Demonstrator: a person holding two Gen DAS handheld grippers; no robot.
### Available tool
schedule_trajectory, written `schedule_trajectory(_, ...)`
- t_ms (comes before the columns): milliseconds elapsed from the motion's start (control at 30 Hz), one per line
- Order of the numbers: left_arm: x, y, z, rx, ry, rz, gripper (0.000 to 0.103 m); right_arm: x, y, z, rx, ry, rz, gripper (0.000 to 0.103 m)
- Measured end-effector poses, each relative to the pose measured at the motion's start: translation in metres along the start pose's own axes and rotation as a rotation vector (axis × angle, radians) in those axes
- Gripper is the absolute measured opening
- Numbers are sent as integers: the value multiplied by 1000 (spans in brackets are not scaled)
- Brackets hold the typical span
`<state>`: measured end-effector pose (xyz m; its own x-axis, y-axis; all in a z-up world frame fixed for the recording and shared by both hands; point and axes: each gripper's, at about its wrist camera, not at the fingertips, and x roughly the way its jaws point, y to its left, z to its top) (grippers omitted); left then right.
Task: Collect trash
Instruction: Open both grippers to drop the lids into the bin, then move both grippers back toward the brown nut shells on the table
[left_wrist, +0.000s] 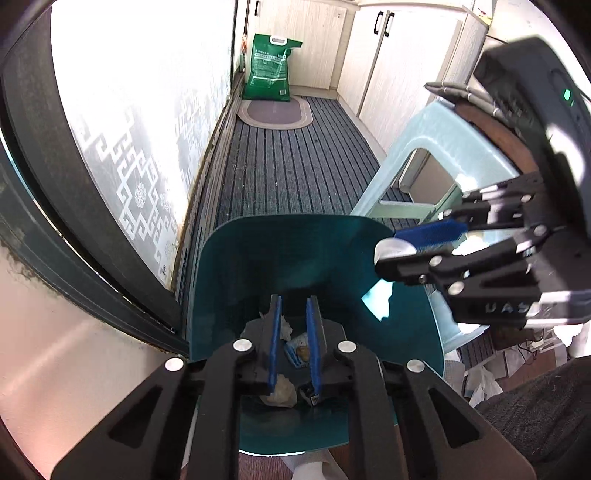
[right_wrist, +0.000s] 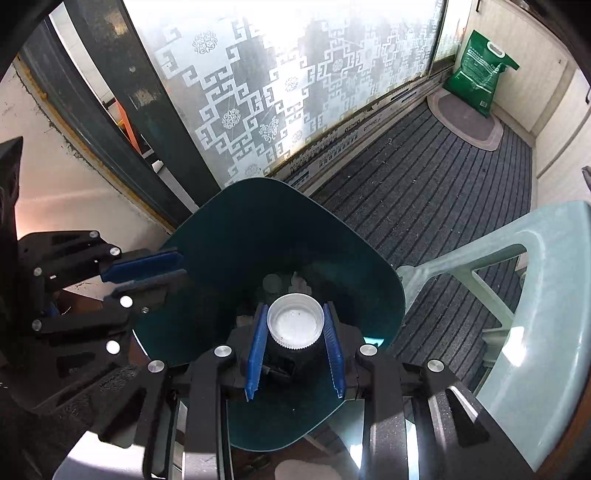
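Gripping a white cap above the bin, right claw; left claw clenched, empty.

The left gripper points steeply down, its blue pads nearly together with nothing pinched between them. The right gripper is to its right, pointing more steeply down, its jaws pressed on either side of a white bottle cap held open side up.

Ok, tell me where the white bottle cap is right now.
The white bottle cap sits low and central in the right wrist view, clamped between the right gripper's blue pads, directly above the teal trash bin.
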<state>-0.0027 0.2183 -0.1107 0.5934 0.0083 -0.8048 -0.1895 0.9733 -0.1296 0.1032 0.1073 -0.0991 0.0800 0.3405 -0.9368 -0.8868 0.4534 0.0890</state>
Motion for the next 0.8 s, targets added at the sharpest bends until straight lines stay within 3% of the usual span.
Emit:
schedule_trajectory(300, -44, -3, 18, -35, -175, -16, 14, 20, 7, -11, -14, 57, 8, 30)
schedule_trajectory(533, -76, -5, 31, -96, -319, -76, 14, 34, 7, -23, -11, 98, 17, 31)
schedule_trajectory(667, -89, -9, 38, -115, -375, -99, 15, 28, 9, -28, -9, 82, 50, 46)
schedule_trajectory(800, -97, -16, 47, -112, -396, -101, 16, 11, 15, -30, -33, 12, 40, 47)
